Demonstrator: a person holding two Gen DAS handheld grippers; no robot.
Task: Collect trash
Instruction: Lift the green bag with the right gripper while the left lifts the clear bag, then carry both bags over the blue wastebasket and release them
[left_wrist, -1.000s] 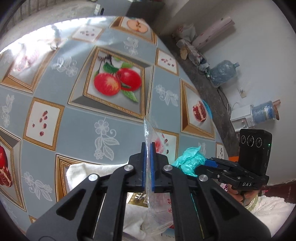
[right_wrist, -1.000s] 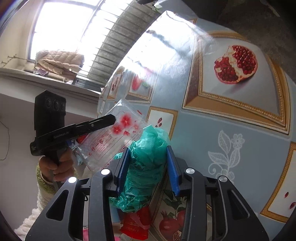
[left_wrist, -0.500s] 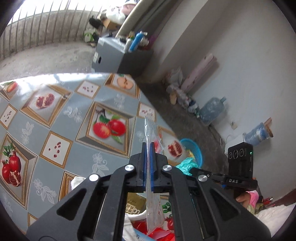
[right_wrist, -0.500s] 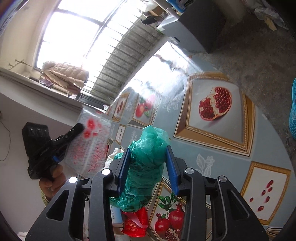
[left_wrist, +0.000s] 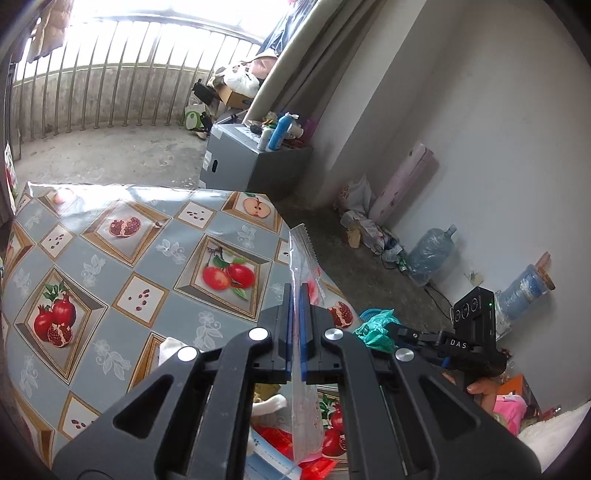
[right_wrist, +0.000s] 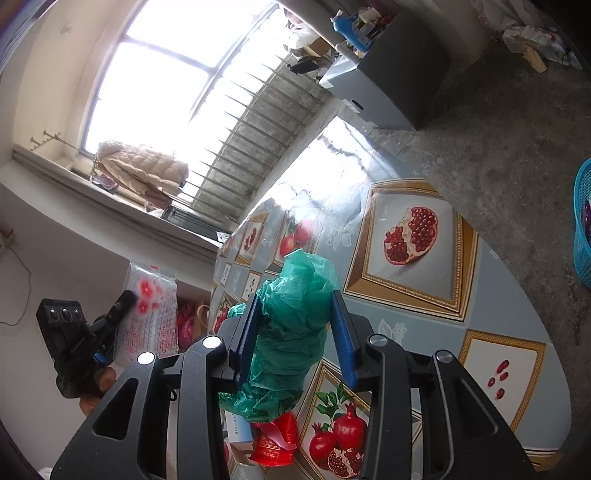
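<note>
Both grippers are black, with triangular cut-outs in the arms, round silver screws and blue pads on the fingers (left_wrist: 303, 325); the right gripper (left_wrist: 397, 328) bears a three-lens camera block marked DAS

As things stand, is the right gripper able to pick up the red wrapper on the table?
Probably not yet: the right gripper has its jaws closed on the green plastic bag, which hangs right over the red wrapper. It must drop the bag first.
</note>
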